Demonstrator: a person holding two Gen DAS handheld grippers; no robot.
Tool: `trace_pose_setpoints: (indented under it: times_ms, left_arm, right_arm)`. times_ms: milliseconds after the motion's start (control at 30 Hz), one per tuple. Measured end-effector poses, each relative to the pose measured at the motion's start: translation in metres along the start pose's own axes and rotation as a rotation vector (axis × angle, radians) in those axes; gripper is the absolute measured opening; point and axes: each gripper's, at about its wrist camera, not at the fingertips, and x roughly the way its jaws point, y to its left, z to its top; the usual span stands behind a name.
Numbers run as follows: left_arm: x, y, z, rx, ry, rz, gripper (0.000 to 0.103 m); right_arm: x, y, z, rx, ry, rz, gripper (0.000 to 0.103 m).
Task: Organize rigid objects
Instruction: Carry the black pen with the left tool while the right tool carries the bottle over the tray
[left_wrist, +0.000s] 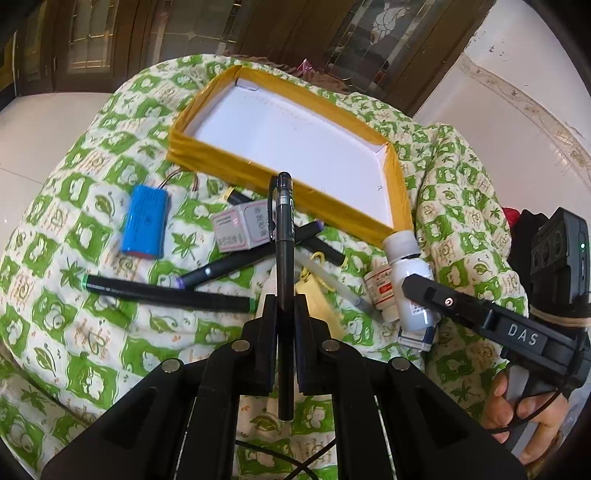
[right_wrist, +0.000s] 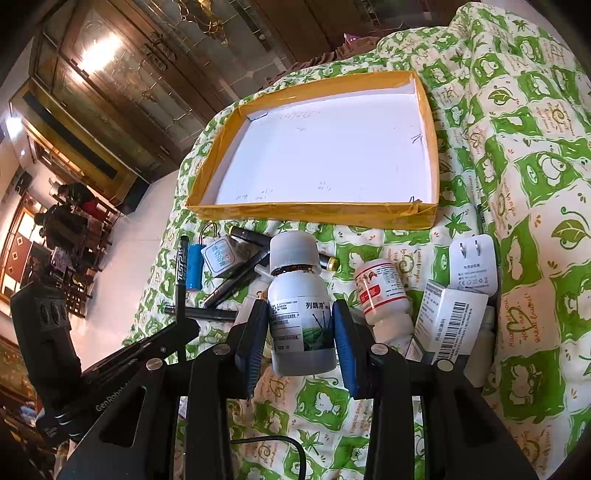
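**Pen and bottle held above the quilt, tray in front**

Left wrist view: the left tongs (left_wrist: 285, 306) are clenched on a black pen (left_wrist: 285, 258). Its long axis runs straight away from the camera along the fingers, capped end with the clip pointing at the near wall of the tray (left_wrist: 397, 192), the other end sticking back between the fingers. The pen hangs above the clutter on the green-and-white quilt (left_wrist: 92, 314). Below it lie a blue battery pack (left_wrist: 144, 221), a small pink box (left_wrist: 240, 230) and several dark markers (left_wrist: 166, 293), crossing one another. The tray, yellow-rimmed with a white floor, sits just beyond them. To the right, the right tongs (left_wrist: 413, 286) grasp a white bottle (left_wrist: 412, 284), which stands roughly upright, cap up.

Right wrist view: the right tongs (right_wrist: 301, 332) hold the bottle (right_wrist: 301, 314) by its labelled body, blue pads pressing both sides. Its long axis is upright, cap pointing toward the tray (right_wrist: 314, 212) ahead. Just right of it on the quilt (right_wrist: 535, 184) lie a smaller red-labelled bottle (right_wrist: 384, 295), a barcoded carton (right_wrist: 450, 321) and a white plug adapter (right_wrist: 474, 264). At left the left tongs (right_wrist: 181, 317) hold the pen (right_wrist: 181, 284) upright.
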Motion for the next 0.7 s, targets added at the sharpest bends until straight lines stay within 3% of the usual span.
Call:
trace_pose_setpoints:
  times_ms: [700]
  left_arm:
    - [0.002, -0.03, 0.048, 0.075, -0.036, 0.004, 0.006]
  right_arm:
    - [-0.007, -0.011, 0.021, 0.047, -0.057, -0.023, 0.032]
